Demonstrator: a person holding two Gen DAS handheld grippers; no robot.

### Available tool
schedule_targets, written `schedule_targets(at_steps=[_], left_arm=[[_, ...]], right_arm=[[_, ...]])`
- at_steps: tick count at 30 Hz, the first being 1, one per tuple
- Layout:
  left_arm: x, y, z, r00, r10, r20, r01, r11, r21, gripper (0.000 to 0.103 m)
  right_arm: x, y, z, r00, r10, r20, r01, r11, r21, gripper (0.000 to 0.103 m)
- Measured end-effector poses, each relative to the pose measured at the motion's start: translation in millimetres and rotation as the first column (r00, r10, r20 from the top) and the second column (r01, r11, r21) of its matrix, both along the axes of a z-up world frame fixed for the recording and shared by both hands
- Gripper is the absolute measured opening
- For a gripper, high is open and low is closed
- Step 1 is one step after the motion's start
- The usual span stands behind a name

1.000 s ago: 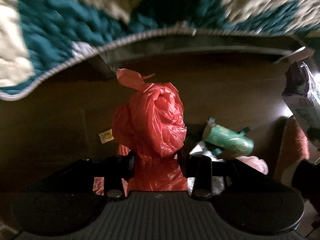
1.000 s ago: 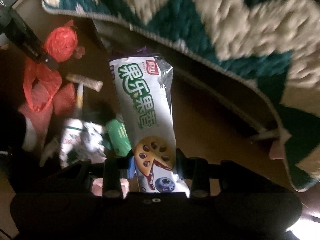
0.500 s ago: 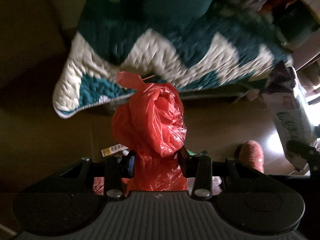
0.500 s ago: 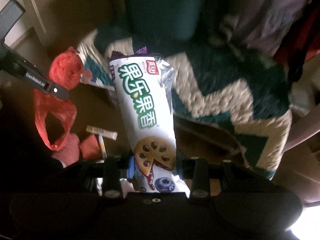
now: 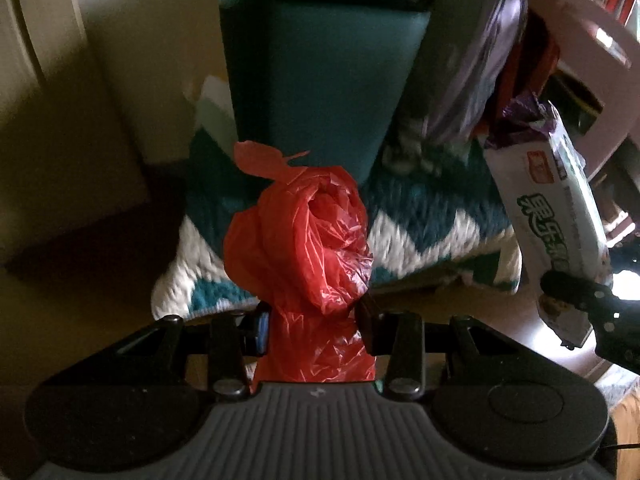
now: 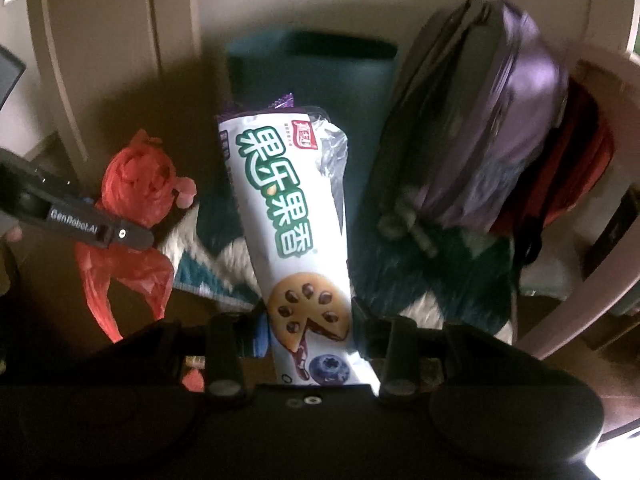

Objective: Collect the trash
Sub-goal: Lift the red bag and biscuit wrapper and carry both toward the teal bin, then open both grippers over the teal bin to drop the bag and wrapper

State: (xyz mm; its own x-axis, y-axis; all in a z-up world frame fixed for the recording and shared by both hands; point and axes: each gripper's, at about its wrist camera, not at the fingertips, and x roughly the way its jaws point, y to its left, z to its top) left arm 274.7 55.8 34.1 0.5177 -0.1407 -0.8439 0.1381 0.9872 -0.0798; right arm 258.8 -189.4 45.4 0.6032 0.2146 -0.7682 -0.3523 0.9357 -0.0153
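Now left tool (image 5: 310,326) pinches red bag (image 5: 300,240); right tool (image 6: 306,330) clamps biscuit wrapper (image 6: 292,216).

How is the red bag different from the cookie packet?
The red bag is plain, crumpled and bunched into a ball; the cookie packet is long, smooth and printed with green letters and a cookie picture. The bag is in the left gripper, the packet in the right gripper. Both are pinched at the lower end and held up in the air.
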Motion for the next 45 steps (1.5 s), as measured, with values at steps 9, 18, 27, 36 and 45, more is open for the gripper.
schedule_targets(at_steps=[9, 18, 27, 36, 45], left_arm=[[40.5, -5.8, 74.9, 0.99, 0.028, 0.139, -0.028, 1.0, 0.001, 0.041], [106.6, -12.9, 132.4, 0.966, 0.063, 0.252, -0.069, 0.998, 0.012, 0.041], [172.8, -17.5, 158.8, 0.943, 0.093, 0.319, -0.103, 0.995, 0.014, 0.041], [239.5, -17.7, 149.5, 0.938, 0.131, 0.321, -0.144, 0.989, 0.018, 0.041], [278.2, -17.3, 81.2, 0.972, 0.125, 0.2, -0.139, 0.989, 0.054, 0.041]], right_arm=[[53.4, 13.0, 53.3, 0.995, -0.04, 0.088, 0.038, 0.999, 0.029, 0.039], [115.4, 42.1, 89.9, 0.986, -0.059, 0.157, 0.051, 0.997, 0.059, 0.039], [185.3, 55.0, 103.2, 0.975, -0.13, 0.182, 0.116, 0.99, 0.086, 0.039], [247.4, 67.2, 85.8, 0.974, -0.145, 0.172, 0.127, 0.986, 0.11, 0.039], [270.2, 77.6, 35.4, 0.989, -0.12, 0.092, 0.114, 0.992, 0.06, 0.039]])
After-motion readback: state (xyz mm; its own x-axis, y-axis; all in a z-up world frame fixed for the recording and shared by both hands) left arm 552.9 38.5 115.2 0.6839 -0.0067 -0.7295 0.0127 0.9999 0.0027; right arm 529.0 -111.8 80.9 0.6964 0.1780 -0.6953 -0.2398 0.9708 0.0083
